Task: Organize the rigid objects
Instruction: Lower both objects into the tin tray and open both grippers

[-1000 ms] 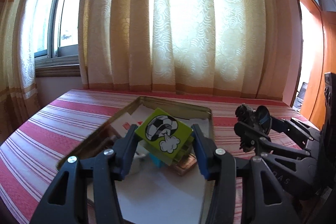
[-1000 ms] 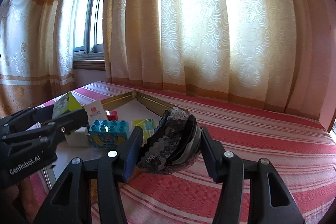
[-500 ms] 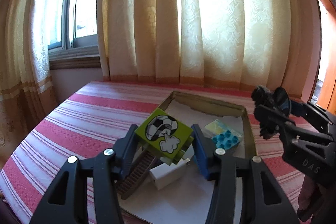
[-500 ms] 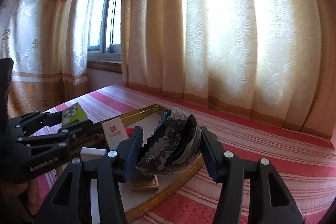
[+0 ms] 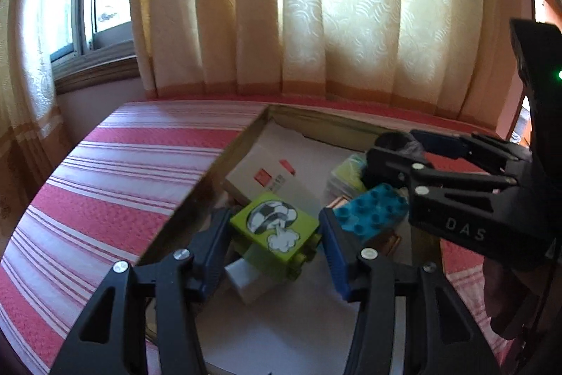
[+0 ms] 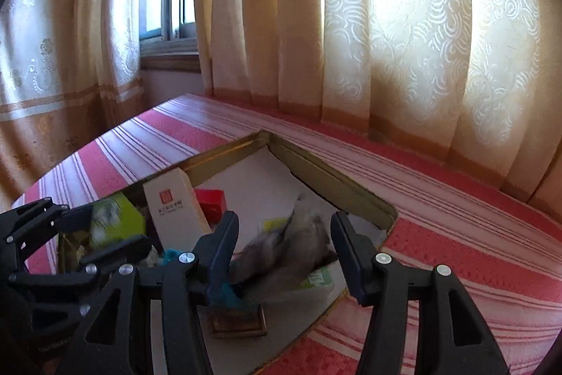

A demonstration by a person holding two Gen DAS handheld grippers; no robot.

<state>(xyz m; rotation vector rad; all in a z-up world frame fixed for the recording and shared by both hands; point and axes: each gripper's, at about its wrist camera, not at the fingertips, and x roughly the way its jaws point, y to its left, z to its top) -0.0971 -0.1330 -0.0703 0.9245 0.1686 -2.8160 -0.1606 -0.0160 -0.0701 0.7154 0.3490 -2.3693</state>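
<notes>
A lime-green block [image 5: 274, 227] with a football picture sits between the pads of my left gripper [image 5: 274, 245], low over the gold-rimmed tin [image 5: 210, 178]. The jaws are opening, but the pads still touch the block. My right gripper [image 6: 282, 234] hangs over the tin's [image 6: 333, 181] right half and its jaws are opening. A dark sequined piece [image 6: 291, 245] lies blurred between them, clear of both pads. In the right wrist view the left gripper [image 6: 116, 227] and the green block [image 6: 112, 220] show at the far left.
The tin holds a white box with a red seal [image 6: 175, 209], a red box [image 6: 210, 202], a blue studded brick [image 5: 372, 209], a yellow-green packet [image 5: 346, 174], a small white block [image 5: 246, 280] and a copper-coloured box [image 6: 239, 318]. Red-striped cloth [image 5: 123, 171] surrounds it, with curtains behind.
Both grippers have swung in over the tin and tipped downward. The right jaws have widened and the sequined piece has slipped down out of their grip. The green block stays in the left gripper.
</notes>
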